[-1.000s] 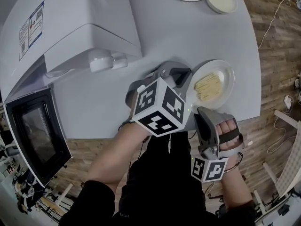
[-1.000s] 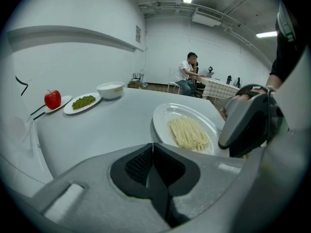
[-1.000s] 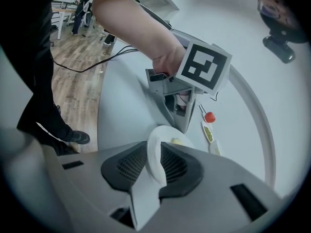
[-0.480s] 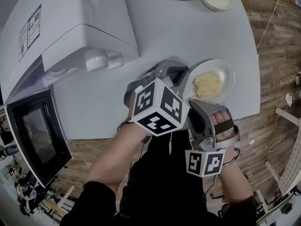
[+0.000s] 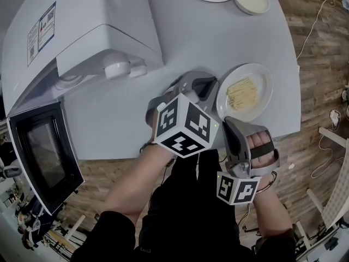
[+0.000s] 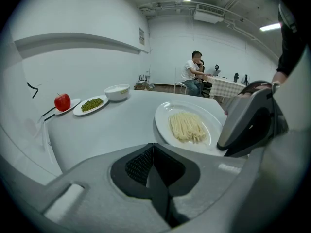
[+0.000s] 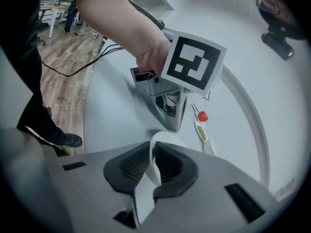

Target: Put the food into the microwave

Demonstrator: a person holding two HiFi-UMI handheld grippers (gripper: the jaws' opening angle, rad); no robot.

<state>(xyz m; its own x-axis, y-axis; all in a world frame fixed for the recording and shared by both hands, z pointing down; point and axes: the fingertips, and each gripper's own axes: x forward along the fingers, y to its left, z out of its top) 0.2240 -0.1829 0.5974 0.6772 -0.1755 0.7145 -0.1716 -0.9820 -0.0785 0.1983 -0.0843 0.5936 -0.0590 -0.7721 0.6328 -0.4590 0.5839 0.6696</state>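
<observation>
Both tilt downward: right gripper [image 5: 232,121], jaws just closing, pinches plate [image 5: 263,86] at its seven-o'clock rim; left gripper [image 6: 154,152] jaws together, empty.

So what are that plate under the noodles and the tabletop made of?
The plate looks like glazed white ceramic, though it could be melamine: it is smooth, with a slight sheen along its raised rim. The table has a matte, pale grey top, probably laminate or painted board: the colour is even, there is no grain, and it shows only soft shadows.

One microwave [image 5: 109,15], three plates [image 6: 163,123], one bowl [image 6: 117,91], and one red fruit [image 6: 62,101].
</observation>
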